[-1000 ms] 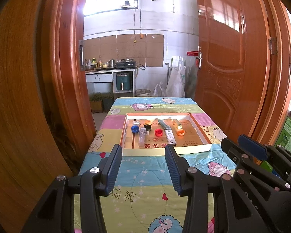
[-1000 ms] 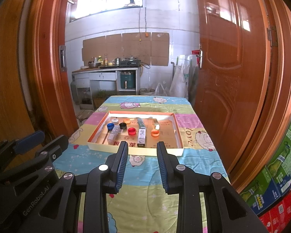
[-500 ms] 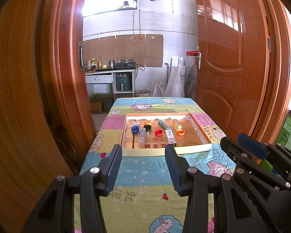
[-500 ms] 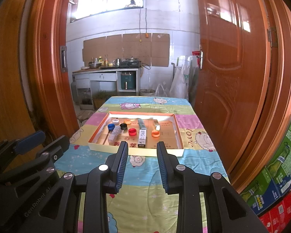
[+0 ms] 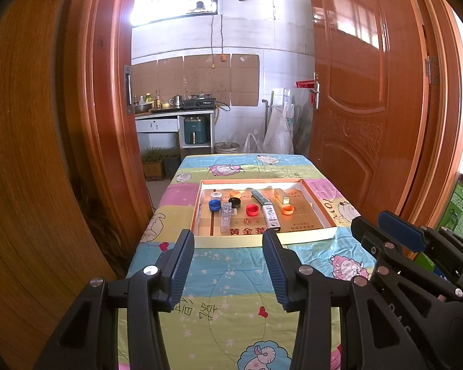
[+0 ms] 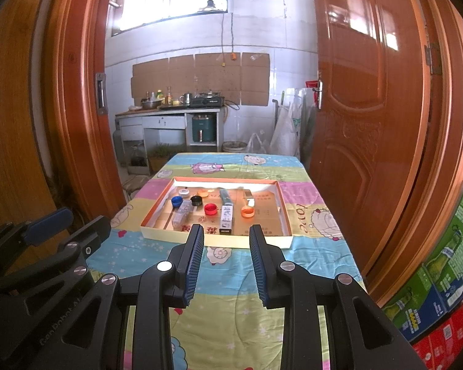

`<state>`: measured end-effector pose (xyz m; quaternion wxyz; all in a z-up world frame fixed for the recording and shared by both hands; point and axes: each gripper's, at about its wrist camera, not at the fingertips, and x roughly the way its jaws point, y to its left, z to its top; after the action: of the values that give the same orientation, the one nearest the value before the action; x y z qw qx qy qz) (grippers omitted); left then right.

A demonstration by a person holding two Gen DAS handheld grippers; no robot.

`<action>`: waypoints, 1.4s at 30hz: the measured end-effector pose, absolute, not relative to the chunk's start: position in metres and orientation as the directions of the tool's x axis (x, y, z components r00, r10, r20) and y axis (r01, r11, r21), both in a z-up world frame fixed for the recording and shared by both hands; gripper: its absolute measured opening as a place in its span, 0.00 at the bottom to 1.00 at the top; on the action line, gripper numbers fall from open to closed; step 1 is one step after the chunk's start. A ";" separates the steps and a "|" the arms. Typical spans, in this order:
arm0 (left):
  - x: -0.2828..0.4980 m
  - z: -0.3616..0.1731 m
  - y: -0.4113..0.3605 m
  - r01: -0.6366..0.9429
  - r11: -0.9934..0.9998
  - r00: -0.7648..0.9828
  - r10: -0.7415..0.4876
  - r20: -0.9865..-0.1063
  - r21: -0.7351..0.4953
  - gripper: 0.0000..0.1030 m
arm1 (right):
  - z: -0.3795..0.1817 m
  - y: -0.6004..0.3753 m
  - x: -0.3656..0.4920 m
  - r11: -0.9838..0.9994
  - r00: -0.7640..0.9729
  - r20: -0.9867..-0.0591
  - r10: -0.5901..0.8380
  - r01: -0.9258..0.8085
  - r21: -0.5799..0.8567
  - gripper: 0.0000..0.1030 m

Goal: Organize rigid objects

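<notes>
I hold both grippers back frm the cardboard tray (image 5: 264, 240) to survey caps; left gripper (image 5: 228, 265) released wide; right gripper (image 6: 227, 262) narrower, empty.

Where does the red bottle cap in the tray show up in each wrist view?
Left wrist view: the red cap lies mid-tray, above and between the left gripper's fingers.
Right wrist view: the red cap lies left of centre in the tray, just above the right gripper's left finger.
Shared landmark: the white printed box lies directly right of the cap in both views.
</notes>
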<state>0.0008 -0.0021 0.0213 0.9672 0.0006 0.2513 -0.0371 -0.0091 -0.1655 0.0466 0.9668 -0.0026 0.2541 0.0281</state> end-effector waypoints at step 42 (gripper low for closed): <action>-0.005 0.017 -0.001 0.080 0.997 0.867 -0.075 -0.493 -0.011 0.45 | 0.046 -0.166 -0.010 0.998 0.867 -0.496 0.053 -0.054 0.011 0.30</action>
<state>-0.0047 -0.0014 0.0169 0.9661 0.0049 0.2551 -0.0403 -0.0101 -0.1657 0.0461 0.9662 -0.0015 0.2564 0.0277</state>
